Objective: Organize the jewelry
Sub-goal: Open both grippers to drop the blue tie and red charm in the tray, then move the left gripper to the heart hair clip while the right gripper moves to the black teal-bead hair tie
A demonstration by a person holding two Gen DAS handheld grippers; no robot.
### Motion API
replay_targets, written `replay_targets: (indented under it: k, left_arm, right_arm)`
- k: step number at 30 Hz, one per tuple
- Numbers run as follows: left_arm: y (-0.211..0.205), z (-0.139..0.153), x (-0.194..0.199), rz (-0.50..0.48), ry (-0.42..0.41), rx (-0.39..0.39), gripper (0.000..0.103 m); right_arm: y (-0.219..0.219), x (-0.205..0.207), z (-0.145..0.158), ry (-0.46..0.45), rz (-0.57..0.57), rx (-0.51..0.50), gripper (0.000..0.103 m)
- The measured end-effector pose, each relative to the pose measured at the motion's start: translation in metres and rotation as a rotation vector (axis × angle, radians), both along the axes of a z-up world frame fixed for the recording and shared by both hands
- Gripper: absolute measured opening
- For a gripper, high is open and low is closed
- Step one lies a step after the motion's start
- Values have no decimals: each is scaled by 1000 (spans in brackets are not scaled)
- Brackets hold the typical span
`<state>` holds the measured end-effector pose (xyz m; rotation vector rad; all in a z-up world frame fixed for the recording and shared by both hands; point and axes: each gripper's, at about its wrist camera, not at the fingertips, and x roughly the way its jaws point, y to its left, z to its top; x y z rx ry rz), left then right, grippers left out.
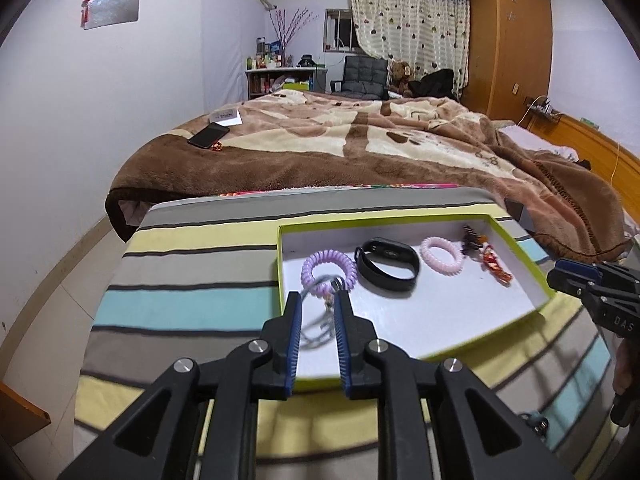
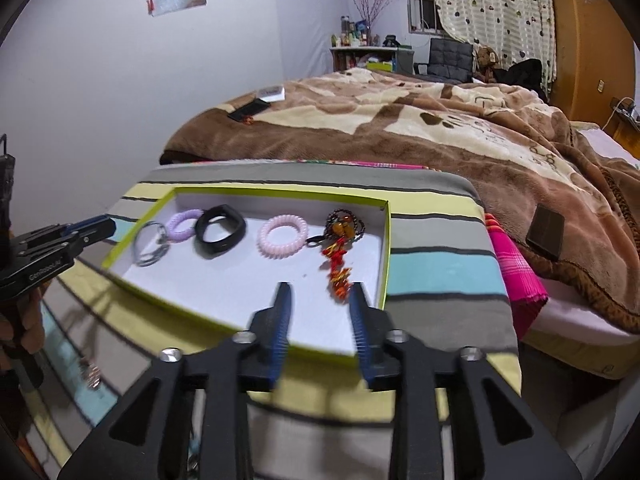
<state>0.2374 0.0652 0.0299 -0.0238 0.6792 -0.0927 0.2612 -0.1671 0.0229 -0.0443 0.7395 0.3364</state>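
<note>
A green-edged white tray [image 1: 516,312] [image 2: 384,248] lies on a striped cloth. In it lie a purple coil band [image 1: 328,268] [image 2: 185,222], a black wristband [image 1: 388,264] [image 2: 220,232], a pink coil band [image 1: 443,256] [image 2: 283,236], a bead charm with a red tassel [image 1: 490,256] [image 2: 340,240] and a grey ring bracelet [image 1: 316,320] [image 2: 149,245]. My left gripper [image 1: 317,298] is open over the tray's near left end, its fingers on either side of the grey ring. My right gripper [image 2: 320,292] is open over the tray's near right edge, just short of the tassel.
The striped cloth [image 1: 192,280] covers a small table against a bed with a brown blanket [image 1: 360,136]. A phone [image 1: 209,135] and a white box [image 1: 226,117] lie on the bed. A small metal item [image 2: 91,376] lies on the cloth left of the tray.
</note>
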Motion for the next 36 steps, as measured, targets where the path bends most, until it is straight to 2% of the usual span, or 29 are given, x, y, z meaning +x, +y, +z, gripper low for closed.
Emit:
replay_targets:
  k: [10,19,26,36]
  left_arm:
    - [-2,7,-64,-3,-34,-42,17]
    - [-13,7,-119,-24,-61,-35,17]
    - [-18,8,-150,-41,-85,-25,17]
    - [-17,-1,-178,-35,-73,-27,17]
  right_arm:
    - [-2,-72,15,-49,19,48,33]
    - [-3,-127,12,-56,35,67,33]
    - [-6,-155,10,-55,37,73,33]
    - [-6,-172,4,-32,47,89,33]
